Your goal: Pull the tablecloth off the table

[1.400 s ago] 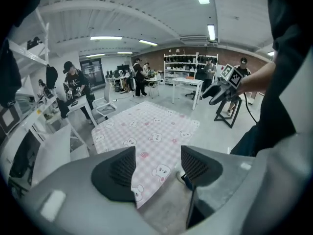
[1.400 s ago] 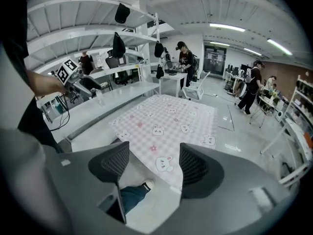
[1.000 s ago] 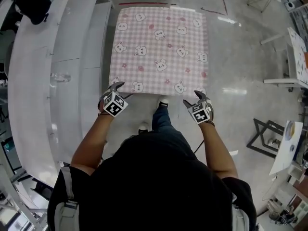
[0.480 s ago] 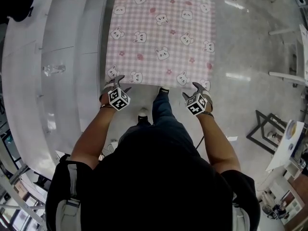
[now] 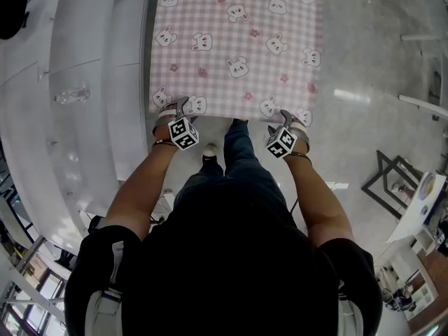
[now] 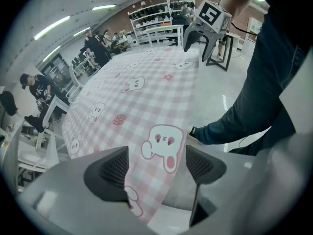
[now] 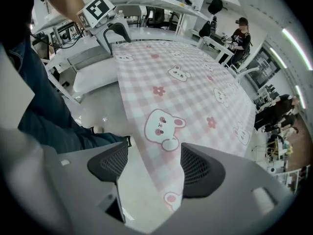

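A pink checked tablecloth (image 5: 238, 40) printed with bunnies covers the table ahead of me, and its near hem hangs over the table's edge. My left gripper (image 5: 177, 108) is at the near left corner and my right gripper (image 5: 286, 118) at the near right corner. In the left gripper view the hem (image 6: 159, 155) runs between the jaws of the left gripper (image 6: 156, 168), which stand wide apart. In the right gripper view the cloth's edge (image 7: 161, 131) likewise passes between the spread jaws of the right gripper (image 7: 154, 166). Neither gripper pinches the cloth.
White curved counters (image 5: 70, 82) run along the left. A black metal stand (image 5: 392, 187) and white furniture (image 5: 420, 215) are on the floor at right. My legs and shoe (image 5: 208, 158) are just below the hem. People and shelves fill the far background (image 6: 102, 45).
Both grippers have moved forward from just short of the hem to its near corners, so the hem now lies between their jaws. The head view has shifted forward over the table.
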